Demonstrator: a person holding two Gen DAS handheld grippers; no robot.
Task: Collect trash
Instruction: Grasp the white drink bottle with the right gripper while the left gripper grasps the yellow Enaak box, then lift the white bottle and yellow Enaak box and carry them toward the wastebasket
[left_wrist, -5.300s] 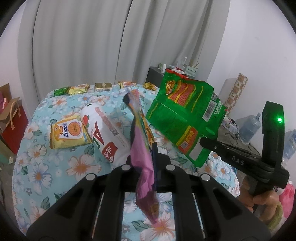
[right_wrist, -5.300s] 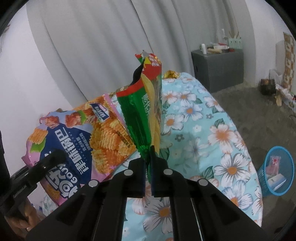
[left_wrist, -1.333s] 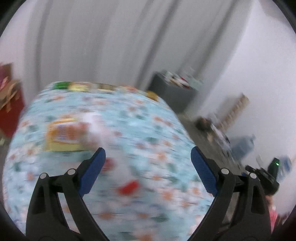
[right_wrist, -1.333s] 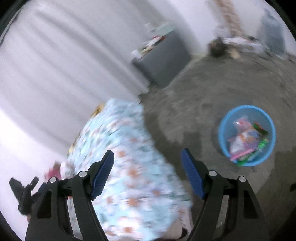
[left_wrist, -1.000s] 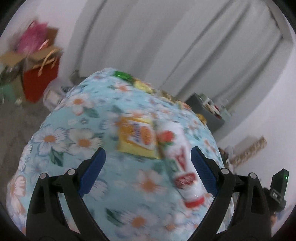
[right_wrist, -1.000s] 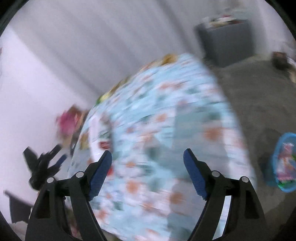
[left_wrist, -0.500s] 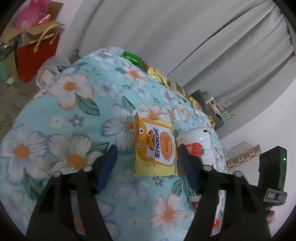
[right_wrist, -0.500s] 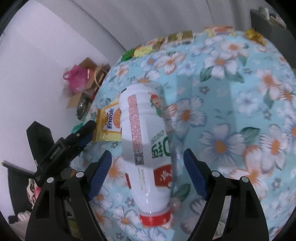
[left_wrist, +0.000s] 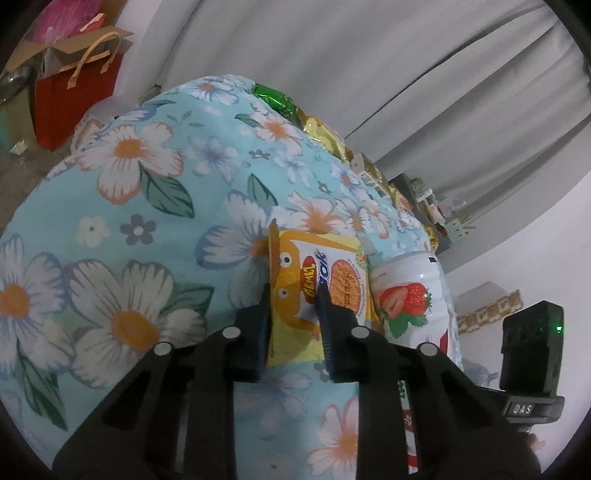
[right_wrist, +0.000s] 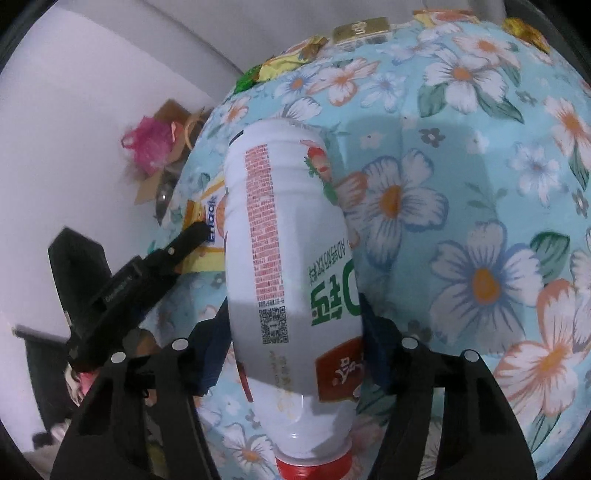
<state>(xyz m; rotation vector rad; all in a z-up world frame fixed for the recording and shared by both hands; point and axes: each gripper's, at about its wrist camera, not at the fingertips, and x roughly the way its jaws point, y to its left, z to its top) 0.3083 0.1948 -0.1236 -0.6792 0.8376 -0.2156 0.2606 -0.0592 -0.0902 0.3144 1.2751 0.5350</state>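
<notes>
A yellow snack packet (left_wrist: 317, 284) lies on the floral tablecloth (left_wrist: 147, 206). My left gripper (left_wrist: 293, 295) has its jaws closed in on the packet's near half, one finger (left_wrist: 258, 332) at its left edge and one on its face. A white strawberry-drink bottle (right_wrist: 291, 266) with a red cap lies on its side right of the packet; it also shows in the left wrist view (left_wrist: 410, 295). My right gripper (right_wrist: 295, 314) has its jaws pressed against both sides of the bottle's body. The packet (right_wrist: 212, 225) peeks out left of the bottle.
Small wrappers lie along the table's far edge: green (left_wrist: 275, 98), yellow (left_wrist: 321, 134) and a gold box (right_wrist: 360, 26). A red gift bag (left_wrist: 74, 92) and cardboard boxes stand on the floor to the left. A grey cabinet (left_wrist: 432, 218) stands beyond the table.
Both grippers dropped their snack bags in the blue bin and swung back open to the table. In the last half second the left closed on the packet and the right on the bottle.
</notes>
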